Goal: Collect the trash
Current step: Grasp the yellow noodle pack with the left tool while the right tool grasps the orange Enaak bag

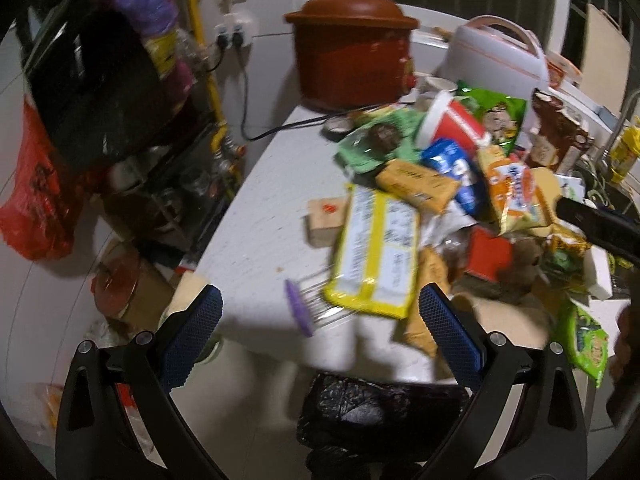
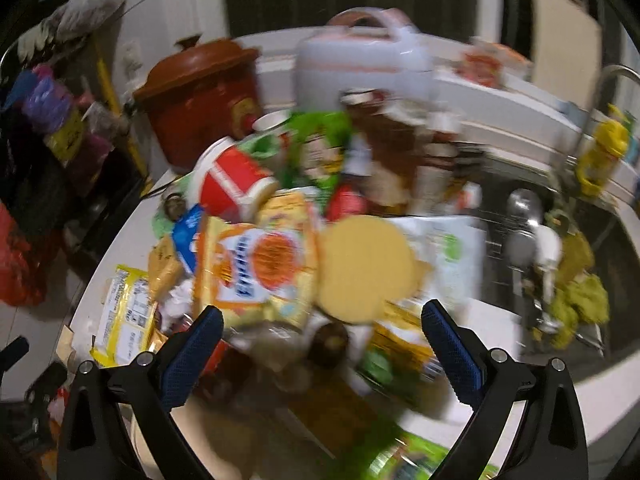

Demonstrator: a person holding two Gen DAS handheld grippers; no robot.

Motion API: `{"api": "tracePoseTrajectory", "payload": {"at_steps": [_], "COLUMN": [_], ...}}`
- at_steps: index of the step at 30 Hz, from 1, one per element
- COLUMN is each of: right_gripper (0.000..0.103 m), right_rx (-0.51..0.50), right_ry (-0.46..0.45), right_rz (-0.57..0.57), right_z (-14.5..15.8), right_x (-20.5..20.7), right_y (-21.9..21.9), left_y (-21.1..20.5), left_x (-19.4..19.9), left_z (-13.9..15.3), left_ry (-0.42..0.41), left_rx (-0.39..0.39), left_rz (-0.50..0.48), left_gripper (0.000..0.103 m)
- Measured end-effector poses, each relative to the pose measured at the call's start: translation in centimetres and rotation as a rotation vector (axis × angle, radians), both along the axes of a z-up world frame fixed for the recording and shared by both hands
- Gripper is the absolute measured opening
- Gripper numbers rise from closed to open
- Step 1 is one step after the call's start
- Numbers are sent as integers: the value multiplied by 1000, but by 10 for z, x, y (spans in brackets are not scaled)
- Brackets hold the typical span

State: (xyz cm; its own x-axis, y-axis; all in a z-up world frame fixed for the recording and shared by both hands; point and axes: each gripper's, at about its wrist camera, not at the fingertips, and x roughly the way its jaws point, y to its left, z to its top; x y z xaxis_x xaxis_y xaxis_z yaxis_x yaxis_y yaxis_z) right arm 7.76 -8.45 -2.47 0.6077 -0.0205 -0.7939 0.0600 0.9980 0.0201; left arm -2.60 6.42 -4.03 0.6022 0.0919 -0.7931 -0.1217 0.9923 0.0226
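A heap of wrappers and packets covers the white counter (image 1: 256, 216). In the left wrist view a yellow-edged packet (image 1: 376, 252) lies nearest, beside a red paper cup (image 1: 452, 124), a blue packet (image 1: 452, 164) and a green bag (image 1: 500, 116). My left gripper (image 1: 320, 340) stands open over the counter's front edge, nothing between its fingers. A black trash bag (image 1: 380, 412) sits below it. In the right wrist view my right gripper (image 2: 320, 344) is open above the blurred heap, near an orange packet (image 2: 260, 264) and a round yellow lid (image 2: 368, 268).
A brown clay pot (image 1: 352, 52) and a white cooker (image 1: 496, 56) stand at the back of the counter. A sink (image 2: 560, 248) with a yellow bottle (image 2: 604, 156) lies to the right. A red plastic bag (image 1: 36, 192) hangs at the left. A small cardboard box (image 1: 326, 220) sits on the counter.
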Motion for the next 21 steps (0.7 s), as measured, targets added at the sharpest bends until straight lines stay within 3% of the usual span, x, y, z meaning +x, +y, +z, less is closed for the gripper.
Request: {"api": "tracePoseTrajectory", "payload": {"at_steps": [6,14,15,16,17,19,21], "right_gripper": [98,97,91,72,71,56,52], "right_rx": [-1,92,95,98,106,189,261], "right_ry": [36,84,84,80,73,79,86], "right_rz": [9,24,36,47,65,109,113], "right_z": [-28,-46,-45,-44,-41,-36,-33], "right_x": [41,68,68,66,64,60,57], "right_y": [18,17,17,17,17,12,6], "left_y": [27,40,39,38,37,33,27], "left_x": [-8,-10,-8,-7,-5,-1,4], "left_z": [-11,-20,-21,-22,-23,-26,-30], "left_ry": [31,49,50,51,52,54,60], "left_rx": [-6,-10,-11,-12,-12,-11,-11], "left_rz": [67,90,87,81,74,58,38], "left_gripper": [96,96,96,96,96,96,96]}}
